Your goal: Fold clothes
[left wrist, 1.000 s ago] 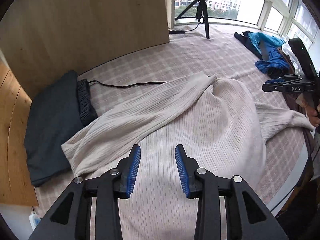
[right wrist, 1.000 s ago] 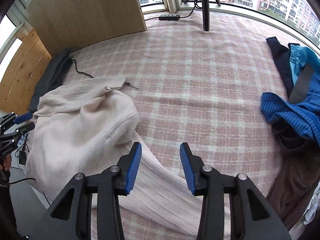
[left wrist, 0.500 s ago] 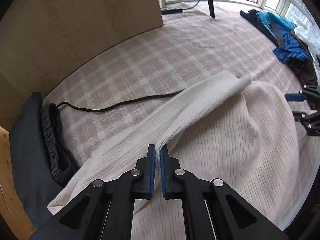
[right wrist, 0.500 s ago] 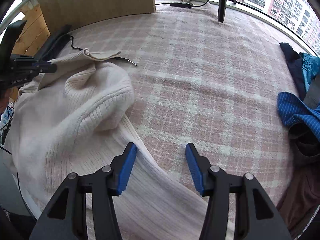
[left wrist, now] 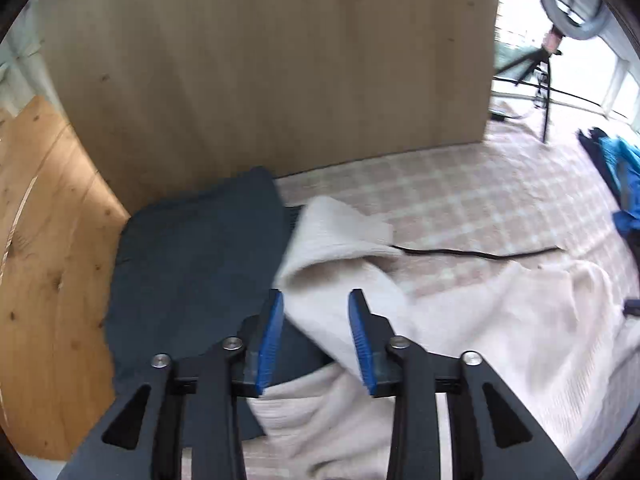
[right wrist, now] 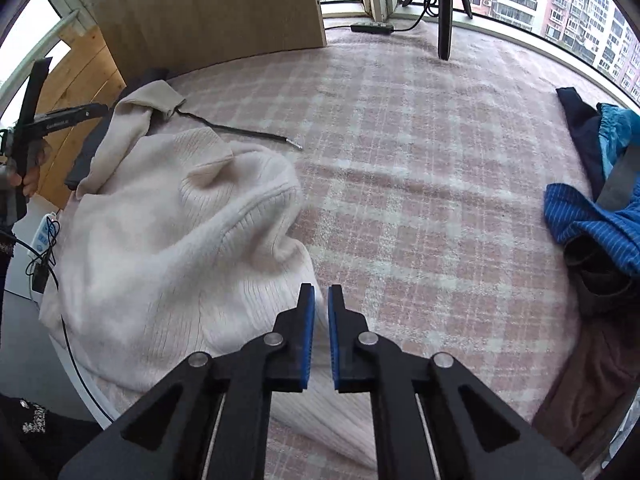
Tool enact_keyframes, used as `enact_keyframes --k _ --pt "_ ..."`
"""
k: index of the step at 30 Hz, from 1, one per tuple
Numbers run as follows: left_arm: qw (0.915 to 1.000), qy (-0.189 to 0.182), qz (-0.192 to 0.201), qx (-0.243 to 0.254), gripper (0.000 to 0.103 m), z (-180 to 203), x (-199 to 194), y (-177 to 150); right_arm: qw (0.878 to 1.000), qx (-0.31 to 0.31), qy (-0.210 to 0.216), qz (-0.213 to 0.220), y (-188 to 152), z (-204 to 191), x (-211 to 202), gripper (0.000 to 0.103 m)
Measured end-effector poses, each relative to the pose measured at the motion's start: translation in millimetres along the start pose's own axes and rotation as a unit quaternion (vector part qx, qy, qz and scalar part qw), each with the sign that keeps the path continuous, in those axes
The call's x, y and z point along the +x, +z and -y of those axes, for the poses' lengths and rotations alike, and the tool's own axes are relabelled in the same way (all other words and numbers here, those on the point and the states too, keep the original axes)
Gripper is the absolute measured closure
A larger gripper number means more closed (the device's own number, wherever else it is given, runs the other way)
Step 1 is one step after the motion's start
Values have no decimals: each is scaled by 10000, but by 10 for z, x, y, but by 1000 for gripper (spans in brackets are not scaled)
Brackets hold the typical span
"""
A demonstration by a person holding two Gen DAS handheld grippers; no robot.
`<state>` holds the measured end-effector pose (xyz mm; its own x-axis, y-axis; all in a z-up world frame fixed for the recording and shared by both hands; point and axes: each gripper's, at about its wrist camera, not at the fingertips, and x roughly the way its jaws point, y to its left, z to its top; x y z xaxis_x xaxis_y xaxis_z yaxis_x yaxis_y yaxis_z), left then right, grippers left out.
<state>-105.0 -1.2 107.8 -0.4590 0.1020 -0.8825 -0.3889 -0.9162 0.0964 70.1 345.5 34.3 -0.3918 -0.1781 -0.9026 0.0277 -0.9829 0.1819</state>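
A cream ribbed sweater [right wrist: 172, 240] lies bunched on the pink checked bed cover [right wrist: 400, 160]. One of its sleeves [left wrist: 332, 236] is stretched out to the left, its cuff resting on a dark folded garment [left wrist: 192, 264]. My left gripper [left wrist: 318, 320] hovers open just over that sleeve, gripping nothing. It also shows at the far left of the right wrist view as the left gripper [right wrist: 68, 118], held by a hand [right wrist: 24, 176]. My right gripper [right wrist: 319, 320] is shut on the sweater's other sleeve [right wrist: 320, 420], which runs under its fingers.
A wooden board [left wrist: 280, 60] stands behind the dark garment. A black cable [right wrist: 240, 130] crosses the cover by the sweater. A pile of blue and dark clothes [right wrist: 592, 208] sits at the right. A tripod [right wrist: 444, 8] stands by the window. The bed edge [right wrist: 76, 364] runs at lower left.
The left gripper, shut on a sleeve half a second ago, has swung it left onto the dark garment and opened. The right gripper has closed on the other sleeve.
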Motion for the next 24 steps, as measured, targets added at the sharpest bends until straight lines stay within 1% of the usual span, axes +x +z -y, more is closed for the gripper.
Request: enact_keyframes --k 1,2,3,4,6,8,10,12,13,14,15,16,17,18,20,21,23,24 --pt "9994 -177 -62 294 51 162 68 6 9999 -20 -78 88 59 -6 -10 73" --pt "9976 -354 -123 588 50 324 136 12 9999 -44 21 119 125 8 25 65" --pt "9946 -527 -188 878 49 485 205 19 9998 -68 119 150 191 22 60 55" --pt "9915 -606 -320 1106 48 625 310 29 9996 -93 205 164 258 32 106 51" --pt "9872 -624 -570 1354 47 779 522 51 9996 -162 231 4 393 -1 314 51" --pt "9817 -641 -819 1597 47 930 734 71 9991 -291 253 -185 397 -86 476 51" --pt "9780 -669 -1020 1692 44 965 899 60 9982 -383 339 -310 349 -130 588 51" --pt "9780 -780 -978 1670 40 949 927 63 9973 -495 451 -300 293 -194 637 49" --pt "9774 -835 -1008 1657 40 933 929 55 9967 -571 504 -265 273 -237 640 49" --pt "9769 -894 -1038 1642 42 917 931 48 9961 -639 561 -239 256 -280 643 50" --pt "9765 -1034 -1071 1557 56 898 915 36 9953 -660 649 -273 250 -322 641 58" --pt "9759 -1171 -1101 1474 78 880 898 25 9945 -681 736 -307 243 -364 640 86" --pt "9760 -1230 -1097 1421 88 876 853 9 9937 -708 796 -335 238 -408 632 99" --pt "9779 -1110 -1007 1457 99 879 793 -7 9941 -771 695 -322 233 -459 585 98" --pt "9841 -855 -759 1362 99 814 619 -24 9950 -871 458 -142 222 -517 422 99" --pt "9871 -839 -629 1212 100 738 477 -21 9955 -868 368 -17 224 -532 310 99" --pt "9919 -804 -367 912 100 584 192 -13 9967 -640 358 338 287 -497 -41 99" --pt "9942 -726 -169 778 100 504 20 19 9966 -529 351 516 322 -478 -222 99"
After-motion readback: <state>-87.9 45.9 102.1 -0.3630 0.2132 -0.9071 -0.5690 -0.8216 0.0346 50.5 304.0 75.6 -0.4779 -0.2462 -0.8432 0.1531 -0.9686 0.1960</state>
